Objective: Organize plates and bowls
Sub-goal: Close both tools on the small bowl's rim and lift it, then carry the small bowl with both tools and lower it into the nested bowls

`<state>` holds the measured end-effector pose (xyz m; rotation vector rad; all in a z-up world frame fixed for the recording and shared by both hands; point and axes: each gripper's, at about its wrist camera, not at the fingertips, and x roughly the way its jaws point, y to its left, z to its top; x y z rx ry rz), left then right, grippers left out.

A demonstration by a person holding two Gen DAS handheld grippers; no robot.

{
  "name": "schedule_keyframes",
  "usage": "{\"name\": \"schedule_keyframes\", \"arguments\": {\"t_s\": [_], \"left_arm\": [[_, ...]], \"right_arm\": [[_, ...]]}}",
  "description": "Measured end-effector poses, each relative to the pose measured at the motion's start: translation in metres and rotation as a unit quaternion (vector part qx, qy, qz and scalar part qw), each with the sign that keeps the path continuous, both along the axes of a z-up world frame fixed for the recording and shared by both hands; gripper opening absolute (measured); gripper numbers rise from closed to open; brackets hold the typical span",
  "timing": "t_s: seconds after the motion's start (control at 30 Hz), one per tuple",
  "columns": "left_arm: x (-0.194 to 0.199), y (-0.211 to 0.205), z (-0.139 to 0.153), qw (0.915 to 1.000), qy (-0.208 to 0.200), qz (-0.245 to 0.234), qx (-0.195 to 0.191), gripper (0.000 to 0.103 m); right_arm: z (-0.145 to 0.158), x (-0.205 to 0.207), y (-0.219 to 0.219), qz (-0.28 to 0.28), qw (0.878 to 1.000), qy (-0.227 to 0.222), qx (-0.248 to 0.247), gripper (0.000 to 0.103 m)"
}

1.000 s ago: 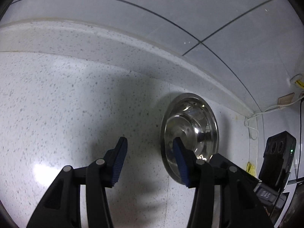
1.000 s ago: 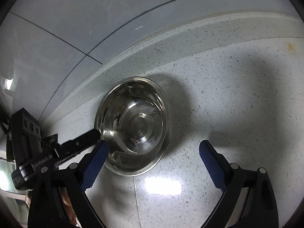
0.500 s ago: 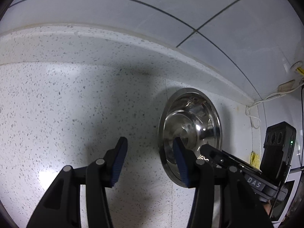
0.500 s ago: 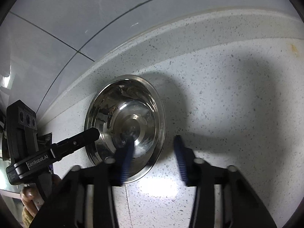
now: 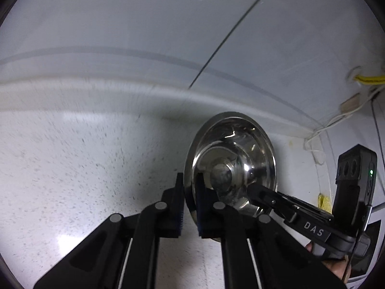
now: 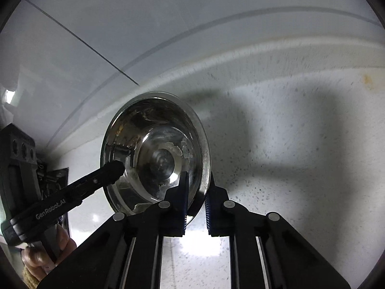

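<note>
**Bowl pinched at both edges**

Steel bowl (image 5: 232,166) — shiny, round, with a flat centre — sits between the two tongs, its inside facing both cameras. The left gripper (image 5: 189,200) is clamped on the bowl's left rim: one blue-padded finger lies outside the wall, the other inside, with the thin metal edge running between them. The right gripper (image 6: 195,198) is clamped the same way on the opposite rim, one pad inside the bowl (image 6: 156,154) and one outside.

From the left wrist view, the right tongs reach in from the right, their black tip at the bowl's far edge; from the right wrist view, the left tongs come in from the left, tip inside the bowl. Whether the bowl rests on the speckled countertop (image 5: 79,168) or is lifted off it cannot be told. Ahead of both tongs, beyond the bowl, rises a pale tiled wall (image 5: 168,24) — a white cable (image 5: 320,130) hangs at the far right.
</note>
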<state>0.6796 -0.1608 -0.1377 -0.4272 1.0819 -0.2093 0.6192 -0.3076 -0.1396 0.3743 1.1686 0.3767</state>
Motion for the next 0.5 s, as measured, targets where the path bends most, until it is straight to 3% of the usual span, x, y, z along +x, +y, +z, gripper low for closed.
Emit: {"name": "schedule_keyframes", "arguments": {"t_s": [0.2,0.3,0.5], "left_arm": [[-0.039,-0.008,0.061,0.9978,-0.065,-0.014,-0.002,0.008],[-0.069,-0.010,0.090,0.9947,-0.098,-0.024,0.020,0.008],[-0.136,-0.022,0.124,0.9904,-0.123,-0.049,0.039,0.009]], "right_arm": [[0.062,-0.032,-0.016,-0.007,0.998,-0.054,0.011,0.010],[0.090,-0.056,-0.030,-0.002,0.997,-0.076,0.009,0.010],[0.126,-0.129,-0.044,0.007,0.995,-0.103,0.004,0.011]]}}
